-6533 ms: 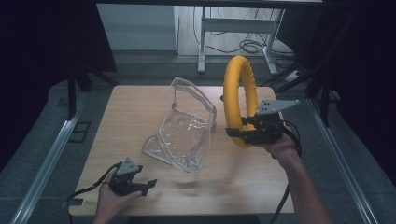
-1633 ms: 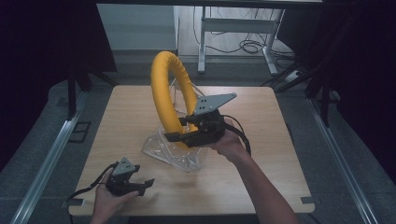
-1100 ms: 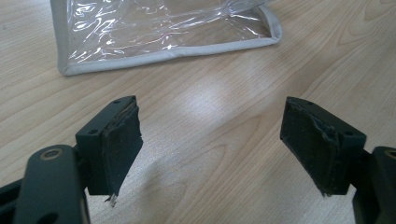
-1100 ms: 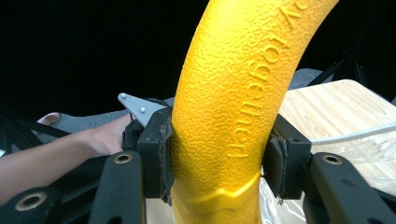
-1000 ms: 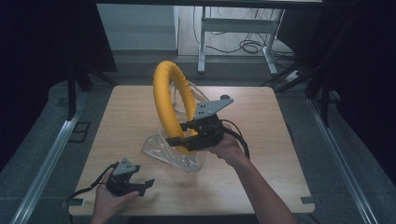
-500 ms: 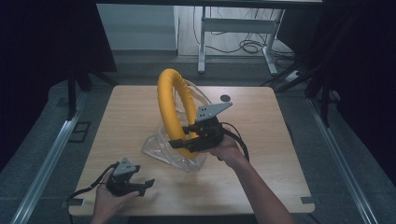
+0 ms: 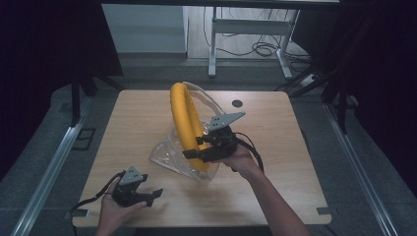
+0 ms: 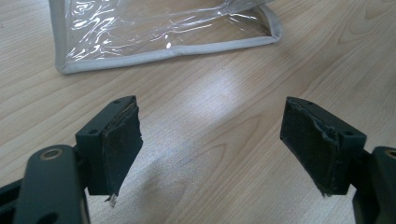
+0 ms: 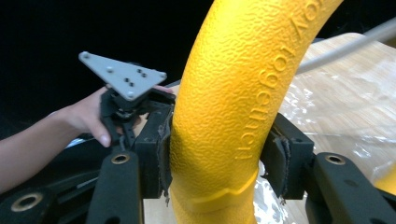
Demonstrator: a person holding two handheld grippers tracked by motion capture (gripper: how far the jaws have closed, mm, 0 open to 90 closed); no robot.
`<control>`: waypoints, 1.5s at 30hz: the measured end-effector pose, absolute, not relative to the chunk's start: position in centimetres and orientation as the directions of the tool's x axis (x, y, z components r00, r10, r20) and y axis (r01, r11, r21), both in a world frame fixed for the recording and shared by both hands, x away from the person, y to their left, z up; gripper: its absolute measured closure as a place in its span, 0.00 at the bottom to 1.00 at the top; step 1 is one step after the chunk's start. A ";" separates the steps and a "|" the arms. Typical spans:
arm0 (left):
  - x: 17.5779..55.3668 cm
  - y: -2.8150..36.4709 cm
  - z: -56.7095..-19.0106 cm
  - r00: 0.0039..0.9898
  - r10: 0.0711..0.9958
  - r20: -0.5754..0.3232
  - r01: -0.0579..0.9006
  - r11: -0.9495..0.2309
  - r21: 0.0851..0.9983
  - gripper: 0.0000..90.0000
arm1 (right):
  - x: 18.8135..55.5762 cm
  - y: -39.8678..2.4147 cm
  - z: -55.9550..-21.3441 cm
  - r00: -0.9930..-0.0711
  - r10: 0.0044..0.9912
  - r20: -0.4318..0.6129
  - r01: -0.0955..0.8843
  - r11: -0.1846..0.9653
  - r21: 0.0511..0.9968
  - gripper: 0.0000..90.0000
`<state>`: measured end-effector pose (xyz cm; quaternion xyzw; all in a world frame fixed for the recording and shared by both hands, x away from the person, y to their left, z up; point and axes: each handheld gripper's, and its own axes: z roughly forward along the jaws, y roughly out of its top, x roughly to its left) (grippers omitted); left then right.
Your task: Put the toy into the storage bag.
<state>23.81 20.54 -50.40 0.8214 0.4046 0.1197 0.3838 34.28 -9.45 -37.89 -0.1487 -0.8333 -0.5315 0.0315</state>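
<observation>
Nearest the person, the left tongs [image 7: 147,195] lie low over the front edge of the wooden bench [image 7: 295,147], held in the left hand [image 7: 115,209], their two black jaws spread wide with nothing but bare wood between them; in the left gripper view the grey-trimmed edge of the clear plastic bag [image 8: 163,28] lies a little way beyond the tips, not touching them. Farther in, near the middle of the bench, the right tongs [image 7: 193,150] are gripped by the right hand [image 7: 238,160] and have the yellow ring [image 7: 187,123] between their jaws, at its lower part. The jaws have just been opening a little, yet in the right gripper view both pads are against the ring's pebbled sides, so it is pinched. The ring stands upright on edge, its bottom down inside the open mouth of the clear plastic bag, whose far wall rises behind it. Beyond the bag, a small dark round spot [image 7: 238,103] marks the bench's far side.
</observation>
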 end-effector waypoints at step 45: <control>23.8 20.5 -50.4 0.645 0.755 -0.116 0.574 -0.378 0.726 0.22 | 33.4 -13.9 -37.9 -0.925 0.364 0.108 0.240 0.339 0.910 0.41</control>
